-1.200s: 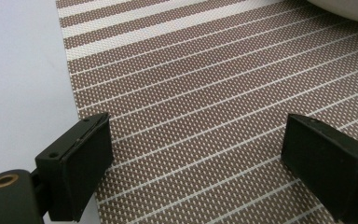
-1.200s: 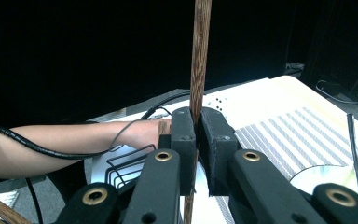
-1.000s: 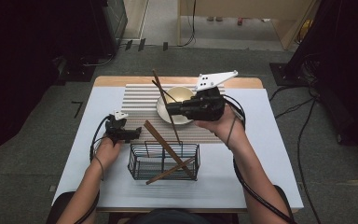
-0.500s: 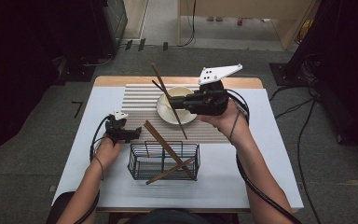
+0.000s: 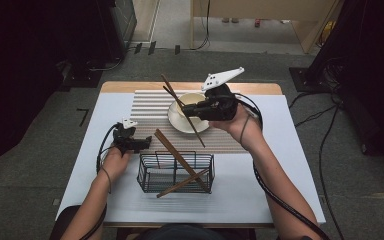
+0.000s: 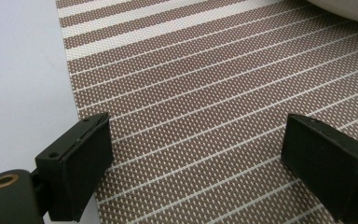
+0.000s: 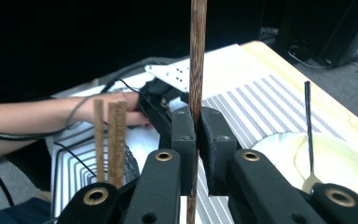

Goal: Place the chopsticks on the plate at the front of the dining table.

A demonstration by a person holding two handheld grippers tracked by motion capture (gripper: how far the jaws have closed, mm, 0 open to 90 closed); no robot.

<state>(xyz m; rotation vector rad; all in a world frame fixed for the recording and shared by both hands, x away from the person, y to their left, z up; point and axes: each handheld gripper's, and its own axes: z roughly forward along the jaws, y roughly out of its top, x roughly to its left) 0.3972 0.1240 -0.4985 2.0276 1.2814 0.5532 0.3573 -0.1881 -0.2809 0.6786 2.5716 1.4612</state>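
Placemat [image 5: 150,107] and white bowl [image 5: 180,120] are set, the wire basket [image 5: 175,172] keeps two chopsticks [image 5: 180,159], and the right gripper [image 7: 197,135] pinches one chopstick [image 7: 197,56] above the bowl, near a spoon [image 7: 307,121], while the left gripper [image 6: 196,154] rests spread and empty, so I judge the work about half done.

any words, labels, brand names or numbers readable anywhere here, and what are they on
None: no readable text in any view.
The wire basket, the wooden chopsticks, the bowl, the striped mat and the table carry no print.
The right gripper, shut on a chopstick, and the open left gripper show plain black parts with screw holes, no markings.
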